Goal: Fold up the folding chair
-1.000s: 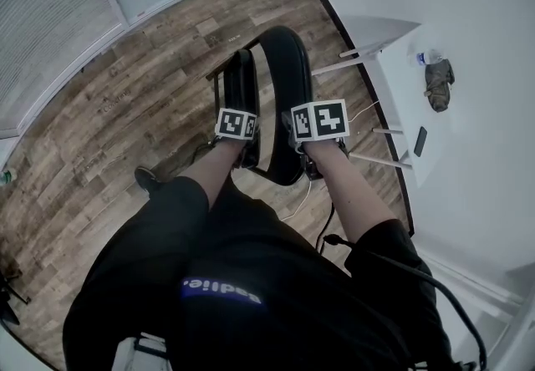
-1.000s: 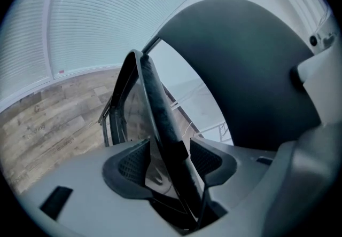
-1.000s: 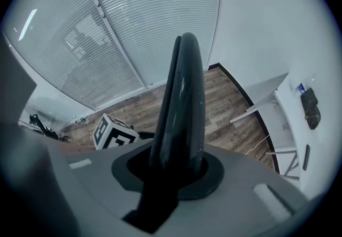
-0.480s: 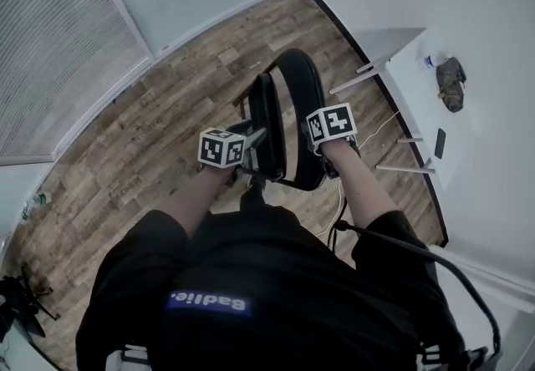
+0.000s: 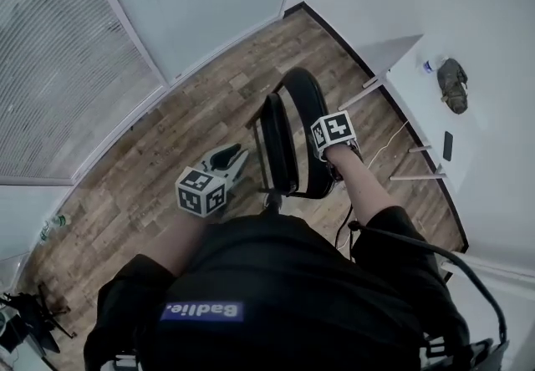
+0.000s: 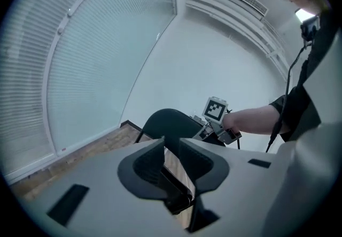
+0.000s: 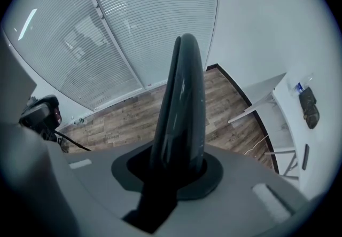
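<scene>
**Folding chair [image 5: 303, 106] folded flat and upright; right gripper [image 7: 177, 167] clamped on its top edge.**
Left gripper [image 6: 171, 153], left of the chair, has jaws just narrowed on nothing; it would do best to brace the seat edge before release.

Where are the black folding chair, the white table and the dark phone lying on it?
Black folding chair [image 5: 311, 106]: head view, its padded backrest.
White table [image 5: 422, 106]: head view, bare top near its edge.
Dark flat phone [image 5: 447, 145]: head view, its middle.
</scene>
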`<state>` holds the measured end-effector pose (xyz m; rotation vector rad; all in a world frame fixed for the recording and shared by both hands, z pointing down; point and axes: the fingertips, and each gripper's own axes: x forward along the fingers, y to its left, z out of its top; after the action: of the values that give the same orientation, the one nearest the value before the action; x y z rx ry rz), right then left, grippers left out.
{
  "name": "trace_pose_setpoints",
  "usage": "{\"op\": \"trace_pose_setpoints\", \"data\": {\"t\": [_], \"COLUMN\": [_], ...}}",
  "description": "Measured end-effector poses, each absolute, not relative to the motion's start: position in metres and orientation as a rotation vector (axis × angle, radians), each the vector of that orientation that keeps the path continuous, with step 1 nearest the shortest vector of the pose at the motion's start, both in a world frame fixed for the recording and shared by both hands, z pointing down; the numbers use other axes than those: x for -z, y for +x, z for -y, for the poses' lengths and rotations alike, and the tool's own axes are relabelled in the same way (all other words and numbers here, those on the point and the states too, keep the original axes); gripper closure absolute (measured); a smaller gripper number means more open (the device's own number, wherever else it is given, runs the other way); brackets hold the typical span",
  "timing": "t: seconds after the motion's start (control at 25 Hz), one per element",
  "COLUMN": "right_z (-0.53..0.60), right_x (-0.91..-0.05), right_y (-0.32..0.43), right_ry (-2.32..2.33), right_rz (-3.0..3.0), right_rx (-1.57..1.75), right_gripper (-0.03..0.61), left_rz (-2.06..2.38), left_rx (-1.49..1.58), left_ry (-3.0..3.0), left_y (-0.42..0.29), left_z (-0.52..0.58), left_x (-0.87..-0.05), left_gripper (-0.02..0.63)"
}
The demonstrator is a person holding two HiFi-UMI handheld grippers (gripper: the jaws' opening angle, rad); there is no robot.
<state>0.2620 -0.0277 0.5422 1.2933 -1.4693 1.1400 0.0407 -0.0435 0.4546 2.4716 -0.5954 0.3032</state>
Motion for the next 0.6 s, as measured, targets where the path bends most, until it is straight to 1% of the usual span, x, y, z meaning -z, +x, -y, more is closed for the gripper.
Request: {"op": "trace_pose_setpoints", "data": {"t": [0.08,0.24,0.6], "right_z": [0.029,0.026,0.025], "right_x": [-0.543,-0.542,-0.543], "right_y": [0.262,0.264,0.269], "right_ry": [1.296,1.294,1.294], "right_rz": [1.465,1.459,1.455], "right_rx": [-1.138,-1.132,-1.132], "right_gripper": [0.503,0.503,0.506], "left_rz": [0.621,0.673,0.69], "left_rx": [-0.281,-0.254,-0.2], "left_ry": [2.491,2.479,2.546], "left_y": [0.024,-0.002,-0.014], "left_z": [0.042,0.039,0.04], "left_x": [-0.448,-0.444,-0.429], "left_gripper": [0.562,0.606,0.609]}}
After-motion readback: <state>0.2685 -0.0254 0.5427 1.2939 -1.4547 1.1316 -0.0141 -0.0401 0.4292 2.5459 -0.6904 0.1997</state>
